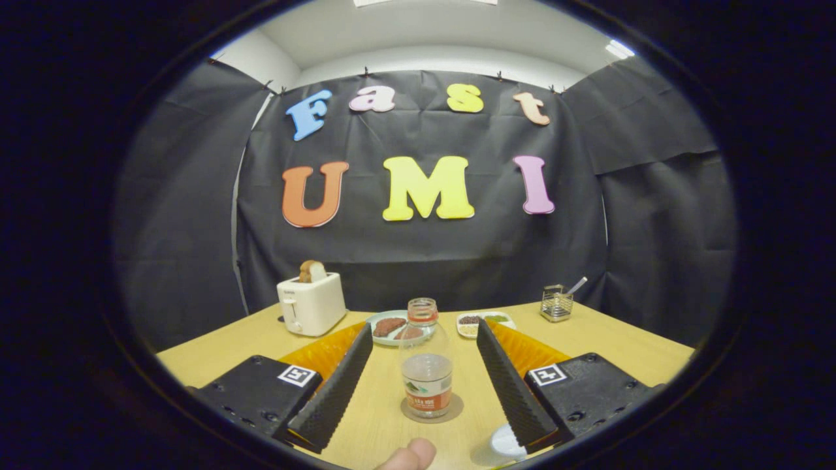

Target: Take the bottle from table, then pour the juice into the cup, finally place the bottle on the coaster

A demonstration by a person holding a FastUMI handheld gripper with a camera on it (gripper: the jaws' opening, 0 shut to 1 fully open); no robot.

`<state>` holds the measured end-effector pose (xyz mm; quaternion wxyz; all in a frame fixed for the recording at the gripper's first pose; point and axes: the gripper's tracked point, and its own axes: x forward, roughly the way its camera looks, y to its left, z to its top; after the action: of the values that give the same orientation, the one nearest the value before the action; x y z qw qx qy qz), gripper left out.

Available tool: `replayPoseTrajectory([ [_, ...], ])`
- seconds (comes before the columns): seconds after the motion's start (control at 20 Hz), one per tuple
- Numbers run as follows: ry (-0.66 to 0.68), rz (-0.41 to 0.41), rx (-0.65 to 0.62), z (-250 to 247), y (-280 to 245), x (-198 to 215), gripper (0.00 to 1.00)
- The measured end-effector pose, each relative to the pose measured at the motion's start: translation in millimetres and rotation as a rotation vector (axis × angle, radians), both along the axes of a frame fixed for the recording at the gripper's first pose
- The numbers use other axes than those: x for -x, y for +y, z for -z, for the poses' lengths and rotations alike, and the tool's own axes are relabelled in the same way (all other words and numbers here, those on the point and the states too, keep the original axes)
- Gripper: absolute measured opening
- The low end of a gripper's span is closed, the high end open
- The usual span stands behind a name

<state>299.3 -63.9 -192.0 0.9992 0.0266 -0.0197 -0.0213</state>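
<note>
Dim booth, lit from above — ceiling lights (619, 49) glow white at top. Counter (607, 339) is evenly lit w/ soft, short shadows; faint one under the bottle (427, 365). Strong fisheye bend twd the edges — cloth wall curves. Centre sharp; fingertip (408, 455) nearest the lens is blurred. Tool (421, 385) w/ fingers spread apart is in focus, no glare.
</note>
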Motion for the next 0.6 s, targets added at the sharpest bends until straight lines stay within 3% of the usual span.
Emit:
replayPoseTrajectory([
  [0.6, -0.033, -0.017, -0.074, -113, 21, 162, 1.00],
])
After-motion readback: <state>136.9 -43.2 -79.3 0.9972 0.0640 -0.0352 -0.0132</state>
